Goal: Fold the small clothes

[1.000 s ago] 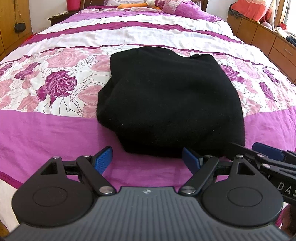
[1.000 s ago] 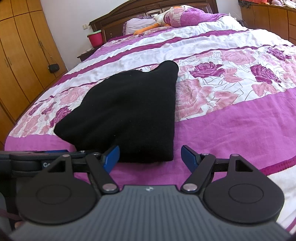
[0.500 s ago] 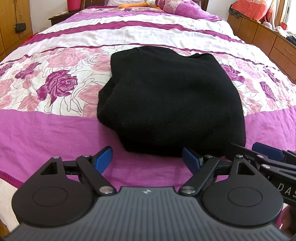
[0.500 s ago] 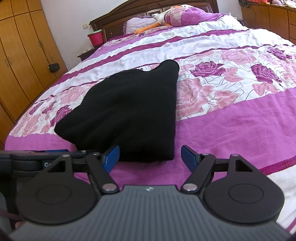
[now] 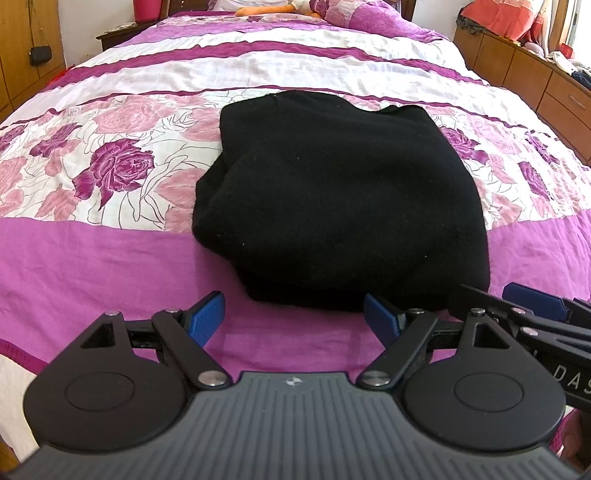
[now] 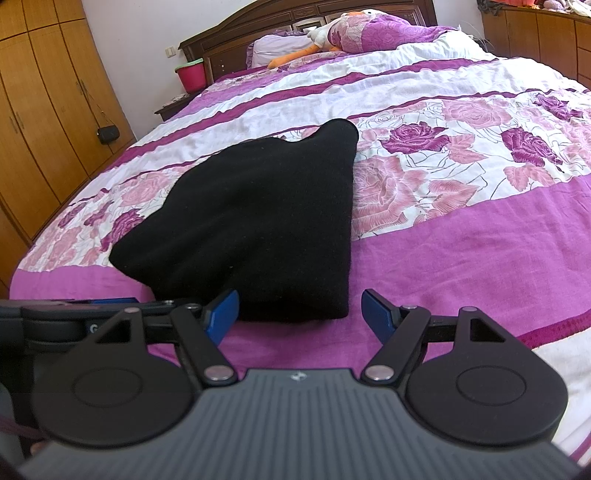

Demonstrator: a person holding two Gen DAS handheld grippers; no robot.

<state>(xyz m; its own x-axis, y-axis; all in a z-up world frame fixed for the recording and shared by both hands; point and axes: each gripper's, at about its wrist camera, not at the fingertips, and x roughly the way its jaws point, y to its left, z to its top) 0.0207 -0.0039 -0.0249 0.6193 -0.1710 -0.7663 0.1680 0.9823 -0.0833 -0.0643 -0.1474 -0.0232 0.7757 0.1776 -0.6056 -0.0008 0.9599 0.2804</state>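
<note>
black garment (image 5: 340,199) folded, just ahead of tongs | left gripper (image 5: 293,314), right gripper (image 6: 299,310) wide, empty | folding looks done

Bed (image 6: 461,229) with purple floral bedspread, dark wooden headboard (image 6: 303,22). Wooden wardrobe (image 6: 44,110) left; wooden drawer unit (image 5: 535,85) right. White wall (image 6: 147,29). Daylight.

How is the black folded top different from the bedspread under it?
The black top is plain and dark; the bedspread is purple and white with pink roses. The top is small and folded into a thick bundle; the bedspread is spread flat across the whole bed. Both are soft cloth.
</note>
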